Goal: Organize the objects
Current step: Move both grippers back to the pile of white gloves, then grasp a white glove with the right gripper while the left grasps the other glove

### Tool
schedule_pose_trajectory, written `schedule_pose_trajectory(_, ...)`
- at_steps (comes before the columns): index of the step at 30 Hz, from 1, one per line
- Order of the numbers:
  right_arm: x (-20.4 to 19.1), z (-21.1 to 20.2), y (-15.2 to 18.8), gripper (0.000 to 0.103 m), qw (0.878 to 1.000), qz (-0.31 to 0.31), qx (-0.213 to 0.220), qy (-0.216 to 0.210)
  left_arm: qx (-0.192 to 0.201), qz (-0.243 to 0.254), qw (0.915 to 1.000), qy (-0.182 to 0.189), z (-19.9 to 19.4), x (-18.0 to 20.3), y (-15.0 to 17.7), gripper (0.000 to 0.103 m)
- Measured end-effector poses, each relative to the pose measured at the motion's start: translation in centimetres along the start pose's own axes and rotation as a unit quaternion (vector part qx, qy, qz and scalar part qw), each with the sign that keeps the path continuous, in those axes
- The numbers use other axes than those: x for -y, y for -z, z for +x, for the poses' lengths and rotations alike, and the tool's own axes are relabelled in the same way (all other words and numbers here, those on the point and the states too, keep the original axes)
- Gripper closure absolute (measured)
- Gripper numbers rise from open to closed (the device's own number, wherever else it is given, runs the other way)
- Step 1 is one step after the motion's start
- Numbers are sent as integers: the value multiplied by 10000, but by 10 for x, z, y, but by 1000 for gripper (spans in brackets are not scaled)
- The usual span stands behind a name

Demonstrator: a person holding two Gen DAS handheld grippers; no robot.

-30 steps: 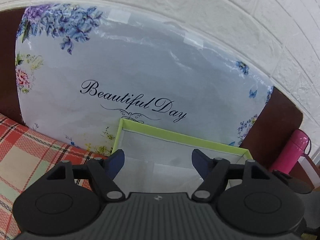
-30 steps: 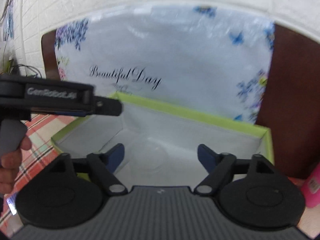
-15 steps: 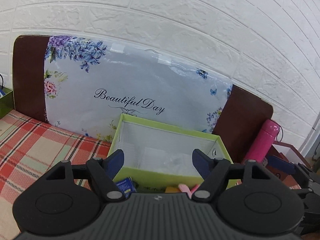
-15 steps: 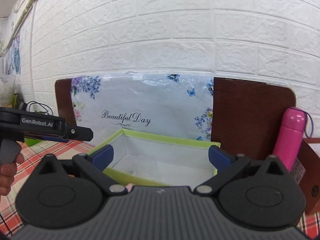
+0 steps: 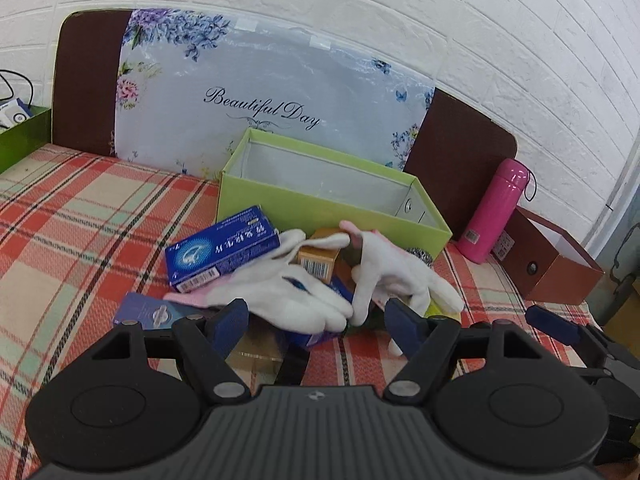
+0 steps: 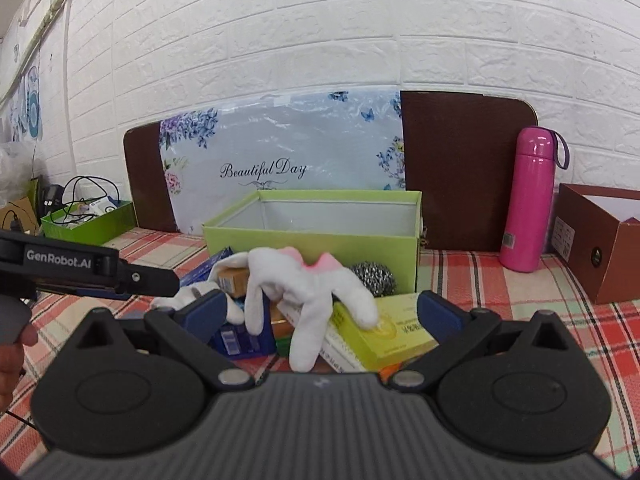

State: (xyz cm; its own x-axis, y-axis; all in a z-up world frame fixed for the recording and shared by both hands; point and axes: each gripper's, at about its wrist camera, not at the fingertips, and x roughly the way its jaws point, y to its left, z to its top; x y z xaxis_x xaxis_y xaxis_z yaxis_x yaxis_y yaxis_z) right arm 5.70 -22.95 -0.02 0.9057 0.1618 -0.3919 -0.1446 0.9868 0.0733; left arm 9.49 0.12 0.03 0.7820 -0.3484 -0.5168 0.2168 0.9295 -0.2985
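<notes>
At the bottom of the left wrist view, the left hand-held gripper [image 5: 316, 316] is seen spread wide with nothing between its blue pads, a white glove [image 5: 288, 296] lying just beyond them. In the right wrist view, the right hand-held gripper [image 6: 320, 312] is likewise released; its jaws have just been opening, and nothing is pressed by them, though a second white glove [image 6: 308, 292] with a pink cuff is draped over the pile in the gap ahead. At the left edge of that view the left tool is seen from the side, held by a person's hand [image 6: 12, 356].

The pile of things to be sorted is found at the centre of both views on the plaid-covered bench [image 5: 80, 216]: a blue carton [image 5: 222, 248] at its left, a small orange box [image 5: 320, 258] in the middle, a yellow-green box [image 6: 384, 328] at lower right, and a steel scouring ball [image 6: 374, 278] against the green box.

Just behind the pile, an open green box [image 5: 332, 212] is set, its white interior showing nothing. A pink bottle [image 6: 528, 200] is stood upright to the right, with a brown box [image 6: 596, 252] at the far right edge. A floral "Beautiful Day" board [image 5: 276, 96] is leaned against the white brick wall [image 6: 320, 28] farthest back.
</notes>
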Motion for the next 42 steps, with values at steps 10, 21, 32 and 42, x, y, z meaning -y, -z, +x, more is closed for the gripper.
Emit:
schedule_pose_trajectory(10,-12,-13,38,0,9996,51,-279,52,137,-294,9992,-243,0,-20,26,24)
schedule_pose_trajectory(21,-20,-9,37,0,9994,-118,-302,94,177,-206,9996,-37,47,-25,-10,40)
schedule_pose_trajectory(32,-23,23,18,0,9987,-479,-165,49,-511,391,9936,924,-8,-15,14,98)
schedule_pose_trajectory(42,-21,99,-5,29,9958,-842,-355,62,-853,-61,9929,829,-34,-30,64,98)
